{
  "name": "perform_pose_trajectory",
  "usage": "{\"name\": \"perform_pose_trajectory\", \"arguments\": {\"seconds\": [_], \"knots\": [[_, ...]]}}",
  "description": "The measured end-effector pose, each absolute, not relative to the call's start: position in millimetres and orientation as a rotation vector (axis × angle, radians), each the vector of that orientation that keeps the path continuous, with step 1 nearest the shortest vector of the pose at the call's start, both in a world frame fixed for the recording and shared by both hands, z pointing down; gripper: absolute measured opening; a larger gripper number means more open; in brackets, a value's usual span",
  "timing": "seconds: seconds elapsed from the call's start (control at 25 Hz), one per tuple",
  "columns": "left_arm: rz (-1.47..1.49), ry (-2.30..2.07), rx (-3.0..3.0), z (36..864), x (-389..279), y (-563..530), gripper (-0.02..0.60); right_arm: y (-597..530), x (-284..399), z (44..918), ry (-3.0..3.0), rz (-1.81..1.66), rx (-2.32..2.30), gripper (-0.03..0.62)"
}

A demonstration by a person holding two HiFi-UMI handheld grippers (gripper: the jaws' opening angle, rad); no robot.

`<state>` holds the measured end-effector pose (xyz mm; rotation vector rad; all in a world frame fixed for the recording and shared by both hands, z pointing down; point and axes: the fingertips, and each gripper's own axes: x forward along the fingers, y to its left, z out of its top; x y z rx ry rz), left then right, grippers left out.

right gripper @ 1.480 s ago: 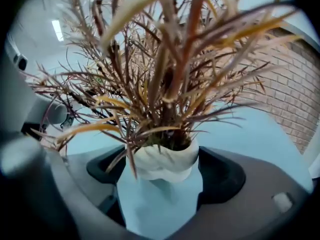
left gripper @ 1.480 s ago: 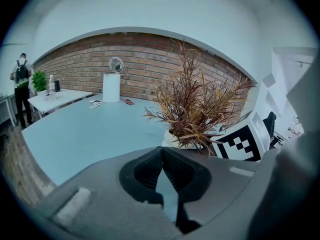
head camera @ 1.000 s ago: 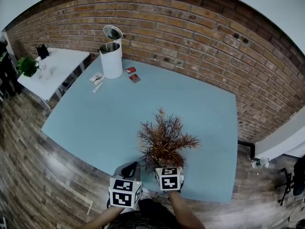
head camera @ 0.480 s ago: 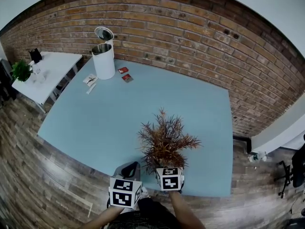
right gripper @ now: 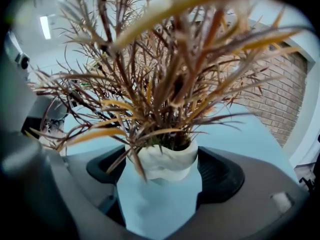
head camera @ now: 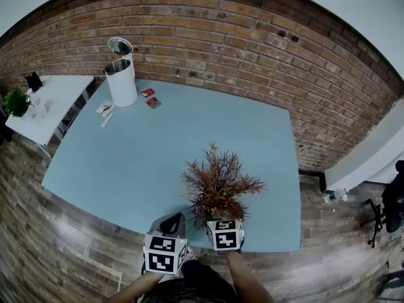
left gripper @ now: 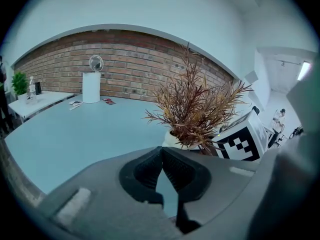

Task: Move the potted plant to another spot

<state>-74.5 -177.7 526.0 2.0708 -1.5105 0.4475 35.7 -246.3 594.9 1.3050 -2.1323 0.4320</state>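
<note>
Two sides of the rounded white matte pot (right gripper: 162, 160) of the potted plant (head camera: 218, 183), stiff and spiky with rust-brown leaves, are clamped by the right tongs (right gripper: 161, 173) at the near edge of the pale blue smooth surface (head camera: 139, 150). Its long axis is seen upright. Just off that edge, the left tongs (left gripper: 161, 156) are held clenched on nothing.

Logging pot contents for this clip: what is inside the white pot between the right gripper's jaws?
A bushy plant with thin brown and orange leaves rises out of the white pot. Its leaves cover the opening, so soil or filling cannot be seen.
</note>
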Motion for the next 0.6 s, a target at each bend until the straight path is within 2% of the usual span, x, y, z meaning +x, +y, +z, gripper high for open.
{"name": "perform_pose_trajectory", "arguments": {"seconds": [0.6], "knots": [[0.47,-1.417,2.153,524.6,-40.4,-181.3,-0.005,-241.5,78.5,591.7,-2.078,0.426,1.393,0.437]]}}
